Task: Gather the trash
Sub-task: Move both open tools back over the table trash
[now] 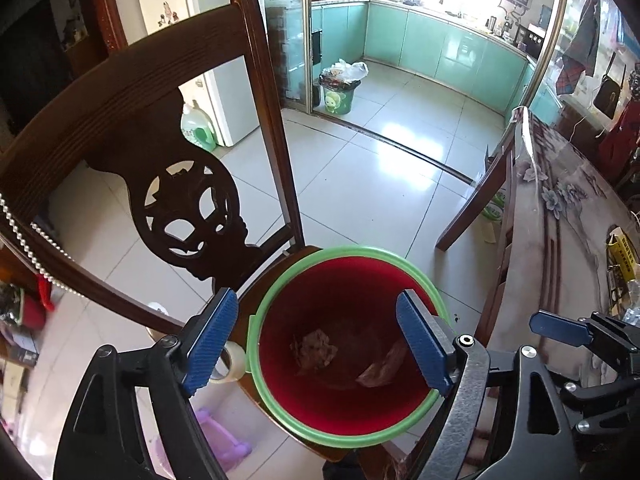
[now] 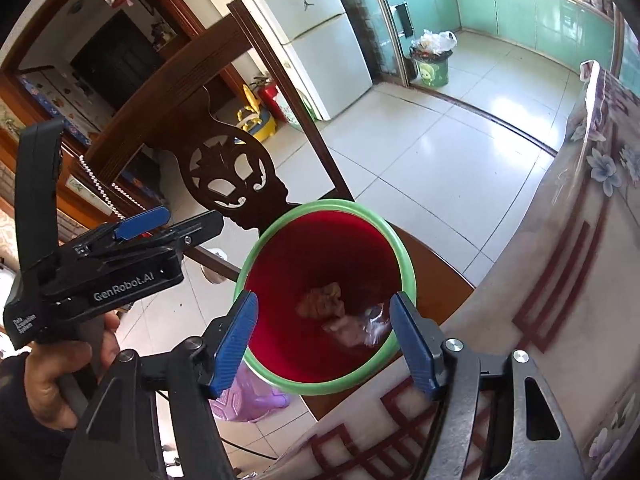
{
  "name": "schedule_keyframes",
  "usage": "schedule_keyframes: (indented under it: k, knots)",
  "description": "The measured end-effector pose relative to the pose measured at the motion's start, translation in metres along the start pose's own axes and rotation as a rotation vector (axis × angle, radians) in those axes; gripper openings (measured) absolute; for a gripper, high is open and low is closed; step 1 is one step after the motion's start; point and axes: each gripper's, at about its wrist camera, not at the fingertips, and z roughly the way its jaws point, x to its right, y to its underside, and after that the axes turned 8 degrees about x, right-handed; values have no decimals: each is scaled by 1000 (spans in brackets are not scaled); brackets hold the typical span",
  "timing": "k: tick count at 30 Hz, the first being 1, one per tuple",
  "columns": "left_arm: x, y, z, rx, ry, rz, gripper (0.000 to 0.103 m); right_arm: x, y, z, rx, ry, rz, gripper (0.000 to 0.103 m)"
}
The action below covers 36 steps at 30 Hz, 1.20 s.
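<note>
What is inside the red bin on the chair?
The red bin holds a crumpled brownish wad and a clear plastic wrapper at the bottom. Anything beneath them is covered, and the gripper fingers hide part of the rim.

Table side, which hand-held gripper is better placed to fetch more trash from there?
Probably the right hand-held gripper: it is open and empty, and the table lies along its side, while the left hand-held gripper sits on the chair side.
</note>
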Motion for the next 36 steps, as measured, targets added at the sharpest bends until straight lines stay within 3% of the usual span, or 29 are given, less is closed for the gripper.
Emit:
schedule_keyframes:
  k: [4,9,14,19,25,31,36]
  knots:
    - [17,-11,-36,77,5,33,81,3,7,-36,46,-11,19,68]
    - [47,-18,-84,178,30,68,81,12,29,-110,137,16,15,68]
    - [89,-10,-130,257,54,87,81,37,59,-191,227,43,39,68]
    - [149,10,-161,280,105,117,85,78,99,-269,284,95,70,68]
    - [241,57,-165,169,311,183,85,160,160,-355,301,245,160,68]
    - [338,109,-156,14,539,336,85,255,207,-428,328,423,328,68]
    - [394,159,-132,-179,621,399,85,301,228,-456,338,484,394,68]
